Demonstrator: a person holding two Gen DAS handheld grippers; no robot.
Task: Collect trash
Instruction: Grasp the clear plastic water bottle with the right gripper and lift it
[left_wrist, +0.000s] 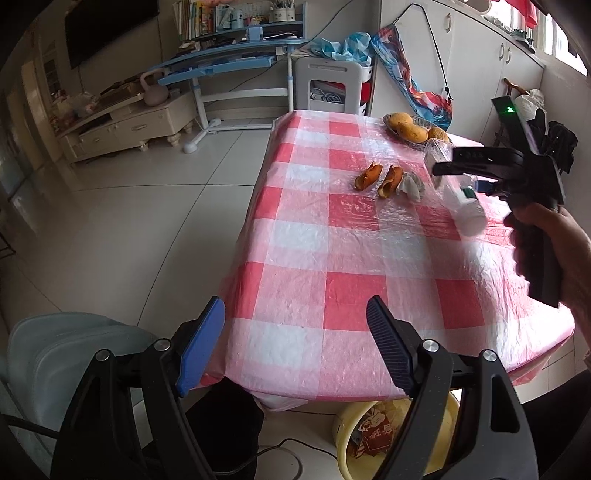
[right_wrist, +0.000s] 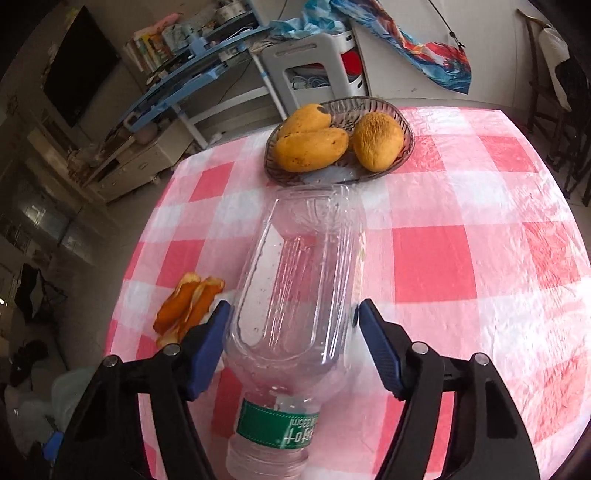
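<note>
Jaws of the right gripper (right_wrist: 291, 325) stood around an empty plastic bottle (right_wrist: 295, 280), pads at its sides; firm contact could not be told. Left gripper (left_wrist: 295, 343) jaws wide, empty, over the surface (left_wrist: 332, 288) edge. Peels (left_wrist: 380, 179) lay beyond. Step: grasping bottle. Next: carry to yellow bin (left_wrist: 343, 435) below.

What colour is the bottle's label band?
Green with white lettering on the plastic bottle; clearest in the right wrist view.
</note>
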